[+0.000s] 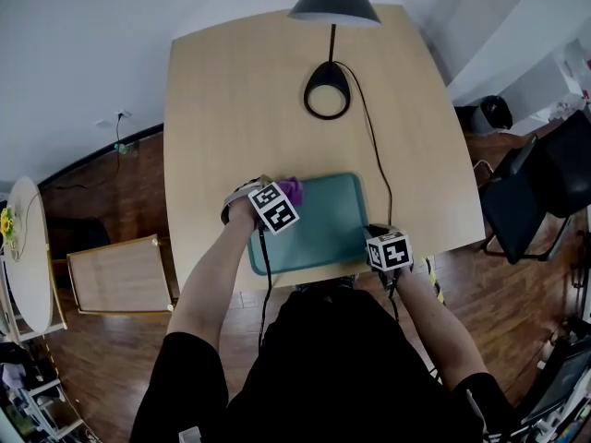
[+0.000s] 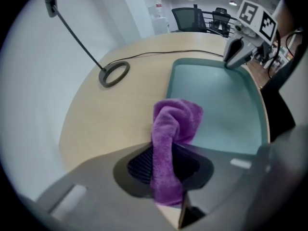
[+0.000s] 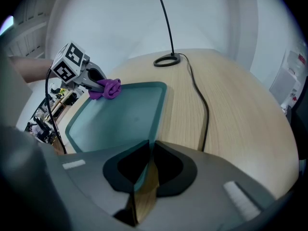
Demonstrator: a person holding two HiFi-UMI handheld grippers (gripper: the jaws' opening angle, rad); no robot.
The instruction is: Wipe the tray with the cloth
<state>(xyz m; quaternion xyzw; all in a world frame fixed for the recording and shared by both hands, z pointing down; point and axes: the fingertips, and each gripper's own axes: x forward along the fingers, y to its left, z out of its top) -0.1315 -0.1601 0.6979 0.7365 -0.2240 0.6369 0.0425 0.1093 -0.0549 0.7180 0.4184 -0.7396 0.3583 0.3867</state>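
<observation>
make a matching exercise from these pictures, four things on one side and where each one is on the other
Things:
1. cloth
2. tray
3. lamp base
4. cable

Places:
A. its rim is pinched by the right gripper
B. a ring standing on the table, beyond the tray
C. clamped in the left gripper
D. runs from the lamp base toward the table's near edge

Pairs: 1-C, 2-A, 3-B, 4-D

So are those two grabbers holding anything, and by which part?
The left gripper pinches the purple cloth by a bunched fold. The right gripper clamps the teal tray by its rim near a corner.
</observation>
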